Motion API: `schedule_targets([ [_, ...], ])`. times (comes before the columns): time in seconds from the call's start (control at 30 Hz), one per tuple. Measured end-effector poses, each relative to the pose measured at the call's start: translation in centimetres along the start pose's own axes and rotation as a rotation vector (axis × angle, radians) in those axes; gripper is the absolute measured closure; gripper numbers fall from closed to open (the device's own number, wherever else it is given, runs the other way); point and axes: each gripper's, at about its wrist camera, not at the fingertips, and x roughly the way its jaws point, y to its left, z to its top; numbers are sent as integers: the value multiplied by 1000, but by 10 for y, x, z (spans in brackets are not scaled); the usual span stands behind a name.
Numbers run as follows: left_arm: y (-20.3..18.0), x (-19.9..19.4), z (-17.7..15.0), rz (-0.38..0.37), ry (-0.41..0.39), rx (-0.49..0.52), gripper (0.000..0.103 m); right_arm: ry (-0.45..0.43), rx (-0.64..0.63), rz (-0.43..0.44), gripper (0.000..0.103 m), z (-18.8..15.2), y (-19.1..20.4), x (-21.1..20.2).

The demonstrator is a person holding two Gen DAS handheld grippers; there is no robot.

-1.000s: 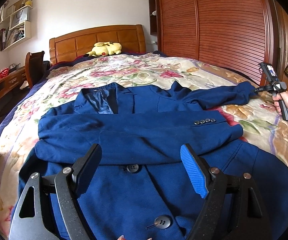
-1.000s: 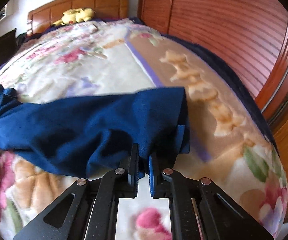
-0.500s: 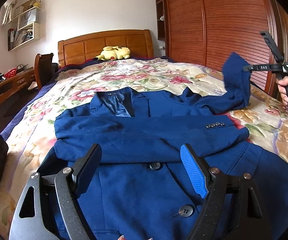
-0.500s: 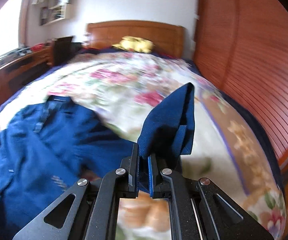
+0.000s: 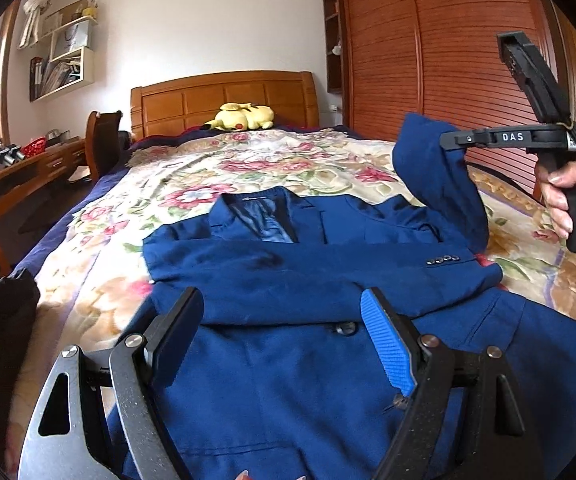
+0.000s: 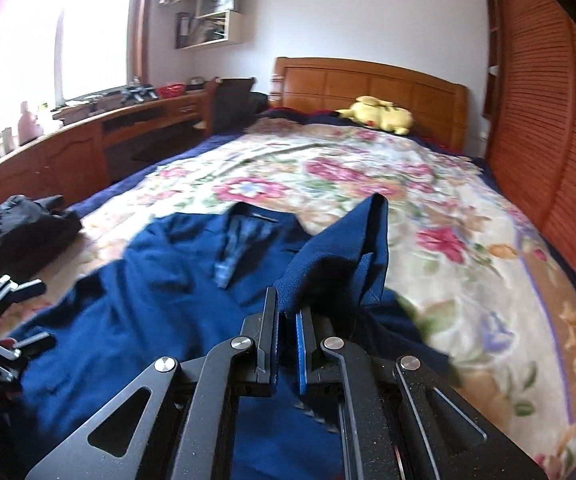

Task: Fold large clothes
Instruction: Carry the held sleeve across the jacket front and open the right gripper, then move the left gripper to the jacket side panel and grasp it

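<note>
I am folding a blue jacket lying front-up on the bed. One sleeve is already lying folded across the chest; the other sleeve is being carried in my right tool, pressed together on its cuff end, and is not yet laid down. My left tool, spread and empty, is hovering over the buttons. The jacket's long axis is running along the bed, collar pointing toward the headboard, hem nearest me.

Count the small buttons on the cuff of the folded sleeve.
4, in a short row on the cuff of the sleeve folded across the blue jacket, near its right edge. None seem hidden.
</note>
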Motion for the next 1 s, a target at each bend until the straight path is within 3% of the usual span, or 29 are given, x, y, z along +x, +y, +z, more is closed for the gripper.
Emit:
schedule_targets([
  [0.47, 52, -19, -7, 79, -14, -75, 21, -18, -41, 193, 97, 7, 29, 1],
  [0.7, 65, -21, -8, 93, -19, -103, 21, 85, -93, 207, 96, -7, 39, 10],
  [0.87, 66, -20, -9, 92, -19, -99, 21, 153, -111, 203, 77, -14, 42, 13],
  [0.93, 66, -19, -9, 91, -18, -99, 21, 161, -114, 200, 59, -13, 42, 11],
  [1.0, 65, -19, -10, 91, -16, -99, 21, 155, -133, 179, 55, -13, 44, 8],
])
